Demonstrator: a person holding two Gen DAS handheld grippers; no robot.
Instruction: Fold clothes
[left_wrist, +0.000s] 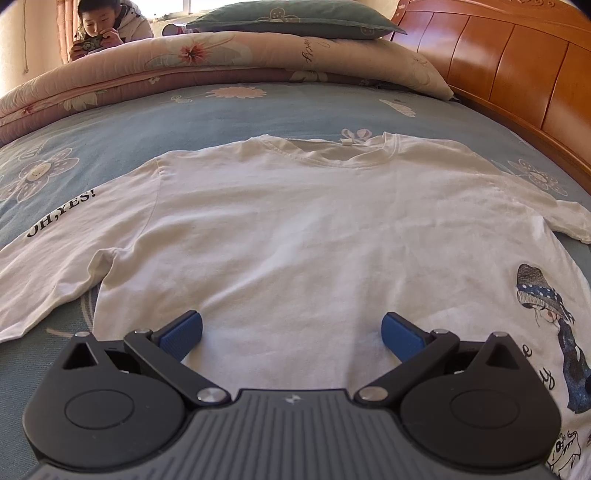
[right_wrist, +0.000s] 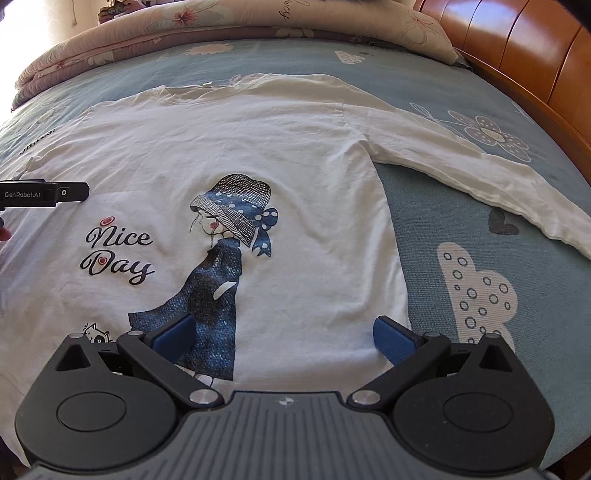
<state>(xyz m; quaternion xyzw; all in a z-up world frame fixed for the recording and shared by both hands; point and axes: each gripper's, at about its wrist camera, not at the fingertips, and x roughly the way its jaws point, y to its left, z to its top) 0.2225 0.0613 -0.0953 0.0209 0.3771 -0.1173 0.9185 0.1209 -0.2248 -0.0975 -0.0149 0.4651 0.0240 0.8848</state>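
A white long-sleeved shirt (left_wrist: 295, 229) (right_wrist: 229, 155) lies flat and face up on the bed, neck away from me, both sleeves spread out. Its front carries a print of a girl in blue (right_wrist: 221, 273) and the words "Nice Day"; the left sleeve (left_wrist: 55, 236) reads "OH, YES!". My left gripper (left_wrist: 291, 332) hovers open over the lower left part of the shirt, nothing between its blue pads (left_wrist: 183, 334). My right gripper (right_wrist: 284, 338) is open above the lower right hem, its pads (right_wrist: 393, 339) empty. The left gripper's black body (right_wrist: 44, 194) shows at the left edge of the right wrist view.
The bed has a blue flowered sheet (right_wrist: 461, 229). A folded pink quilt (left_wrist: 184, 62) and a green pillow (left_wrist: 295, 18) lie along the far side. A wooden headboard (left_wrist: 517, 66) runs along the right. A person (left_wrist: 107, 26) behind the quilt holds a phone.
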